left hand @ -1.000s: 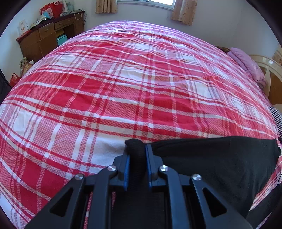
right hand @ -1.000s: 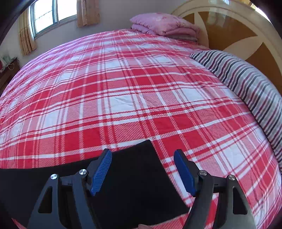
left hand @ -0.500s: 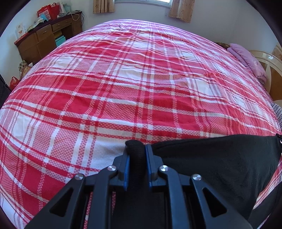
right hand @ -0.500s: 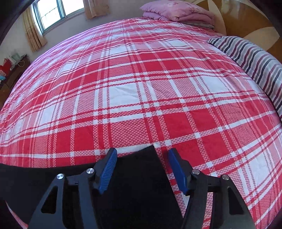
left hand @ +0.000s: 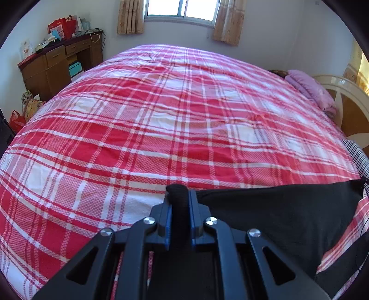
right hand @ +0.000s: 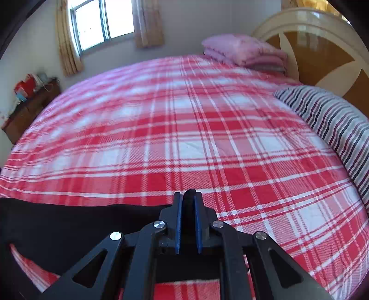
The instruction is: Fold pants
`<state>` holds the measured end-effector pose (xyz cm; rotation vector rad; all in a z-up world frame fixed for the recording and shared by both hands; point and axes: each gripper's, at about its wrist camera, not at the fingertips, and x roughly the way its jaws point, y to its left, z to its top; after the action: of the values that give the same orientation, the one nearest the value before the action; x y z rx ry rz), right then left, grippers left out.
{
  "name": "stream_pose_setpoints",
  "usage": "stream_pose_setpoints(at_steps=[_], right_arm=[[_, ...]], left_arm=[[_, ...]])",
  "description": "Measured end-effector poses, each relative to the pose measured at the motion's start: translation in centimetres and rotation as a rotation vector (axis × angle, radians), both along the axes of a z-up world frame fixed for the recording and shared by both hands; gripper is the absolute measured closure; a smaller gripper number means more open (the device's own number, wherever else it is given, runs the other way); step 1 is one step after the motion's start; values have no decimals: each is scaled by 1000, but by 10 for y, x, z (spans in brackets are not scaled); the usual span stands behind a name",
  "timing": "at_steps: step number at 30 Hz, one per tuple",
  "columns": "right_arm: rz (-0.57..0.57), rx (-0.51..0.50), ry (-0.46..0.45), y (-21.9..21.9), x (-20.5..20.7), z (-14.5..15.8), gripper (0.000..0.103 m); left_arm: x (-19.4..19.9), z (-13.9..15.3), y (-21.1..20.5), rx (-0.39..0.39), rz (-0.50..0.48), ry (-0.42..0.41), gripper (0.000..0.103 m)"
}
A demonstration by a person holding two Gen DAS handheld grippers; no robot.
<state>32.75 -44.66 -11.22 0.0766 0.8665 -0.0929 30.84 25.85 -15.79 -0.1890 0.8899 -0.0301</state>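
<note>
The black pants point(left hand: 276, 207) lie along the near edge of a red and white plaid bed cover point(left hand: 161, 115). My left gripper point(left hand: 178, 193) pinches a bunched corner of them, its blue pads still closing tight on the cloth. In the right wrist view the pants point(right hand: 80, 221) stretch away to the left, held taut and slightly off the bed cover point(right hand: 184, 138). My right gripper point(right hand: 189, 196) is closing on their other corner, and a thin fold of black cloth shows between its pads.
A wooden desk point(left hand: 57, 62) with clutter stands beyond the bed's left side. Pink pillows point(right hand: 244, 50) and a striped quilt point(right hand: 334, 124) lie by the headboard point(right hand: 322, 46) on the right. A curtained window point(left hand: 180, 9) is in the far wall.
The right jaws went from wide open around the pants' corner to closed on it. Both grippers rose, lifting the pants' edge off the bed cover.
</note>
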Motion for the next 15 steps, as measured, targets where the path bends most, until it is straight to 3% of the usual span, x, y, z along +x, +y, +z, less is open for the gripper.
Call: stream_pose_setpoints(at_steps=[9,15], right_arm=[[75,46,-243,1,-104,67,93],[90,82,-302,-7,-167,73,93]], left_arm=[[-35,27,10,-116,-8,-125,90],[-73,40,21,-182,-19,-210,90]])
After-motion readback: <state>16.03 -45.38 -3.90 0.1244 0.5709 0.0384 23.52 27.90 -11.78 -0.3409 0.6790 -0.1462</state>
